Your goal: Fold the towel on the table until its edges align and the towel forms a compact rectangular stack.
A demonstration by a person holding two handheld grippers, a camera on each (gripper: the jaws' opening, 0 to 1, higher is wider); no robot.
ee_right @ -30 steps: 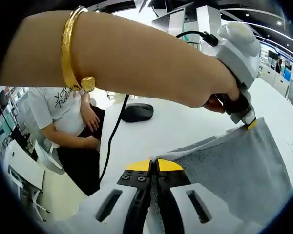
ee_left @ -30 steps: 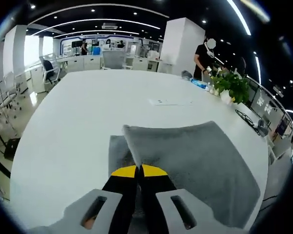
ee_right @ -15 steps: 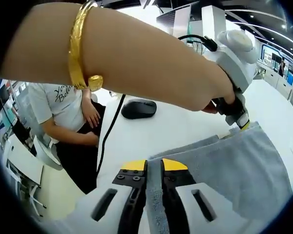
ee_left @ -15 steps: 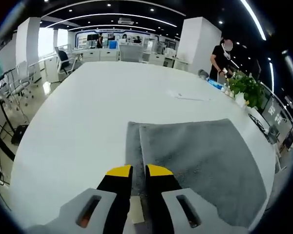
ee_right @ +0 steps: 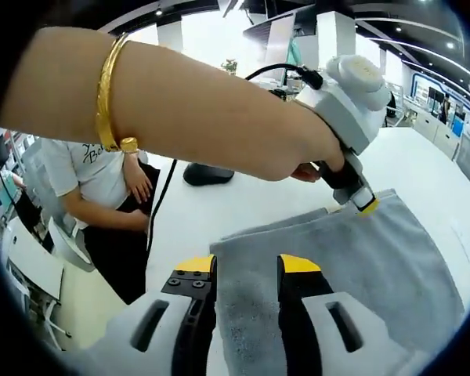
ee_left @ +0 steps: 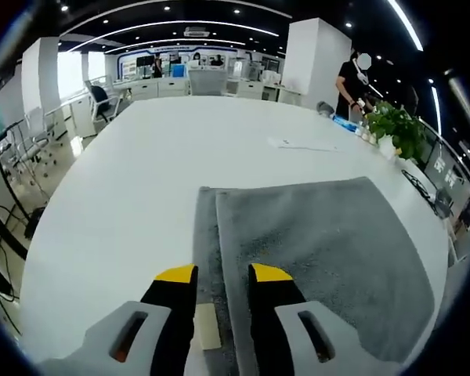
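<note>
Towel [ee_left: 321,243]: grey, folded double, flat on white table [ee_left: 141,172], long axis running away from my left fingers [ee_left: 223,274] | left parted, empty | right fingers [ee_right: 247,265] parted over its near edge

Both pairs of yellow-tipped black jaws, pinched on the folded grey terry towel [ee_left: 321,243] a second ago, now stand apart, and the towel edge lies flat between them.

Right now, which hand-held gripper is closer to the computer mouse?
Left. The left hand-held gripper sits at the towel's corner nearest the mouse; the right hand-held gripper is at the farther corner.
</note>
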